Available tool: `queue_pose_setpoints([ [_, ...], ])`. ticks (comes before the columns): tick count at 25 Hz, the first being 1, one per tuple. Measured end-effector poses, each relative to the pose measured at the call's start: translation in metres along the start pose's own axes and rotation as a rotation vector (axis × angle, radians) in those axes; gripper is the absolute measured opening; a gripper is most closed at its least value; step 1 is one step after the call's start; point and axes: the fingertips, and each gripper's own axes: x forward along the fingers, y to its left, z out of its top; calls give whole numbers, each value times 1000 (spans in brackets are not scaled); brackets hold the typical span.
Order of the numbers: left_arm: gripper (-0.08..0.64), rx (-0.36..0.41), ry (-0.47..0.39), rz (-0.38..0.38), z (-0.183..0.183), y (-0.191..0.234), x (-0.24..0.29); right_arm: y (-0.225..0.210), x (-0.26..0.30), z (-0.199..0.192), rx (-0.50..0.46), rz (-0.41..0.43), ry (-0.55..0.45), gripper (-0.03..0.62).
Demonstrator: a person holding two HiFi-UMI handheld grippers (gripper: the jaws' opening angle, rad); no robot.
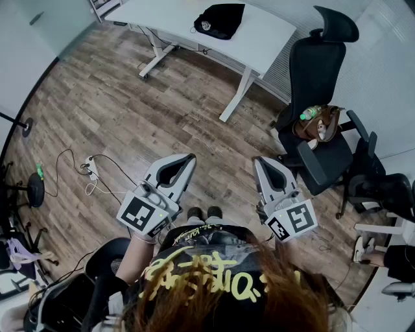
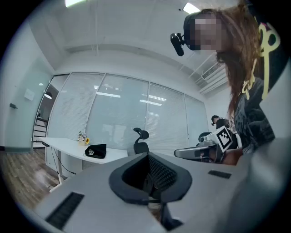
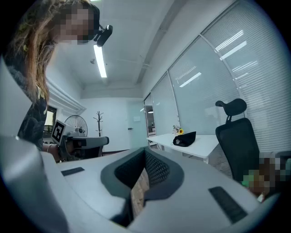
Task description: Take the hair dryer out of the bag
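A black bag (image 1: pixel 220 19) lies on the white desk (image 1: pixel 272 39) at the far end of the room; no hair dryer shows. The bag also appears small and distant in the left gripper view (image 2: pixel 96 151) and in the right gripper view (image 3: pixel 184 139). My left gripper (image 1: pixel 189 158) and right gripper (image 1: pixel 259 161) are held level side by side in front of the person, well short of the desk, above the wooden floor. Both are shut, jaws meeting with nothing between them (image 2: pixel 148 155) (image 3: pixel 145 152).
A black office chair (image 1: pixel 324 71) stands right of the desk with a green bottle and a brown item (image 1: pixel 318 122) on its seat. Cables and a power strip (image 1: pixel 91 172) lie on the floor at left. A black stool (image 1: pixel 34 190) stands at the left edge.
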Motion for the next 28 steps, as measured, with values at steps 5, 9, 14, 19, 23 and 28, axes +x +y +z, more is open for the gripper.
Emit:
queue_pose_setpoints([
  [5,-8,2,-2,2,1,3,3,-2,5,-1,2,1,14,3],
  [9,-8,5,-5,4,4,7,5,-3,9,-1,0,3,23,3],
  [14,-8,10,-4,5,4,7,4,-4,9,-3,3,0,29,3],
  [19,-8,15,-1,2,4,7,3,-2,12,-2,-4,2,34,3],
  [23,-8,13,-4,-2,5,6,1,-1,10,-5,8,-13,38,3],
  [28,-8,-15,-2,33,0,9,-3,-1,7,-9,43,-9,27,3],
])
